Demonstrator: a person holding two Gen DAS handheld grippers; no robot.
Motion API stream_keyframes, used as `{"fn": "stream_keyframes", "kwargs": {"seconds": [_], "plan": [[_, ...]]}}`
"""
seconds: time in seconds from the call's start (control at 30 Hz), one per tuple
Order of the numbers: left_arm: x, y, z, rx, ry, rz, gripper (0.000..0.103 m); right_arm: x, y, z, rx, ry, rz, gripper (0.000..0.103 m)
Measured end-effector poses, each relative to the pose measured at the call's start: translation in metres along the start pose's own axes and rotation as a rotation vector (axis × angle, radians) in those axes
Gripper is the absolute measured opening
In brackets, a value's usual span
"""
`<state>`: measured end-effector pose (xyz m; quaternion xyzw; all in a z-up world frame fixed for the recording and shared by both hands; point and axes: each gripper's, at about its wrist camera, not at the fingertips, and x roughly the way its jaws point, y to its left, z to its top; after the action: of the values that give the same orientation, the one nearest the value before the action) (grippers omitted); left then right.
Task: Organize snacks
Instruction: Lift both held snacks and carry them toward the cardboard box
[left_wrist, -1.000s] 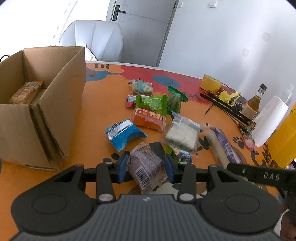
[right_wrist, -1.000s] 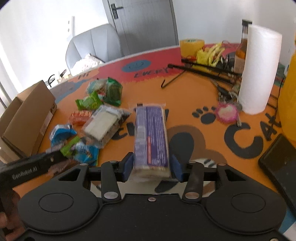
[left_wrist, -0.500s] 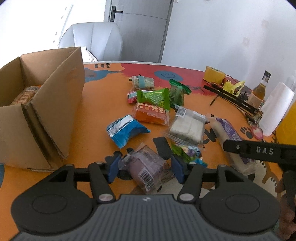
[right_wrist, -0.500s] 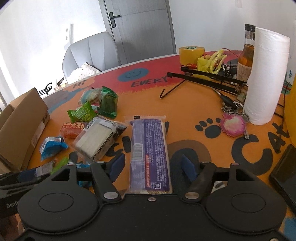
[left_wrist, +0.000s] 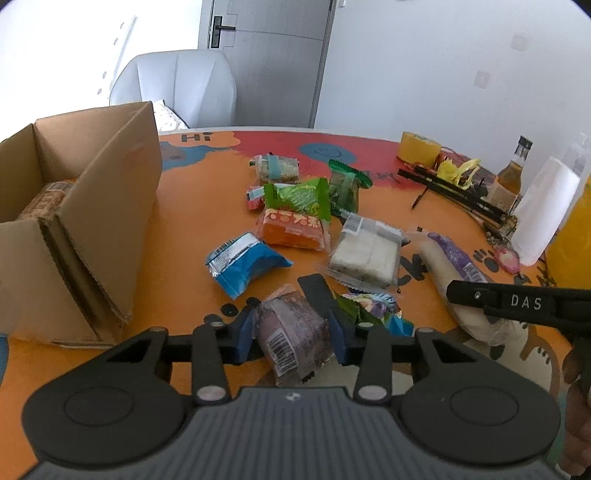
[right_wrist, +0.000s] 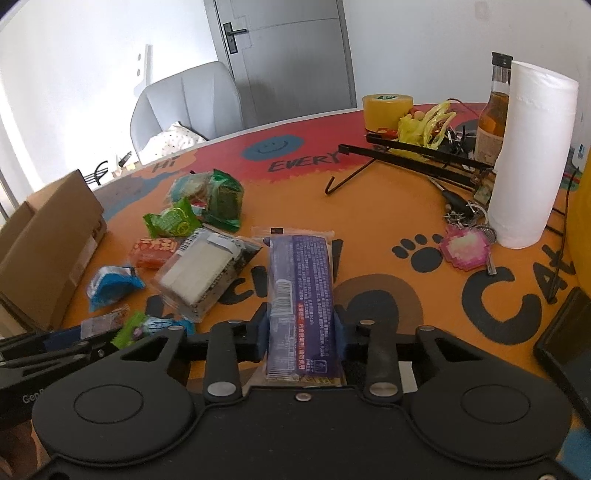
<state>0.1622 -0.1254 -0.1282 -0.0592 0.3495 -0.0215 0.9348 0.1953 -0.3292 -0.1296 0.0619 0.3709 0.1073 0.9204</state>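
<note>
1. The left gripper has just been closing and now pinches a purple-brown snack packet low over the table. The right gripper has also just closed, and clamps a long purple packet.
2. Progress looks early: the cardboard box holds only one visible snack — most remain outside.
3. Left on the table: a blue packet, an orange packet, a white block pack and green packets.
4. The orange printed table also carries a paper roll, a bottle and yellow tape — behind are a grey chair and a door.
</note>
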Motion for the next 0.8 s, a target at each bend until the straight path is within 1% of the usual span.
{"fn": "stream_keyframes", "kwargs": {"seconds": [0.33,0.47,0.8], "plan": [[-0.025,0.002,0.021,0.014,-0.068,-0.009,0.041,-0.017,0.013,0.014,-0.004,-0.049,0.035,0.031],[-0.036,0.006,0.032,0.009,-0.105,-0.005,0.041,-0.024,0.024,0.022,-0.019,-0.074,0.056,0.031],[-0.062,0.022,0.052,0.0,-0.164,0.006,0.041,-0.034,0.052,0.04,-0.047,-0.125,0.109,0.031]]}}
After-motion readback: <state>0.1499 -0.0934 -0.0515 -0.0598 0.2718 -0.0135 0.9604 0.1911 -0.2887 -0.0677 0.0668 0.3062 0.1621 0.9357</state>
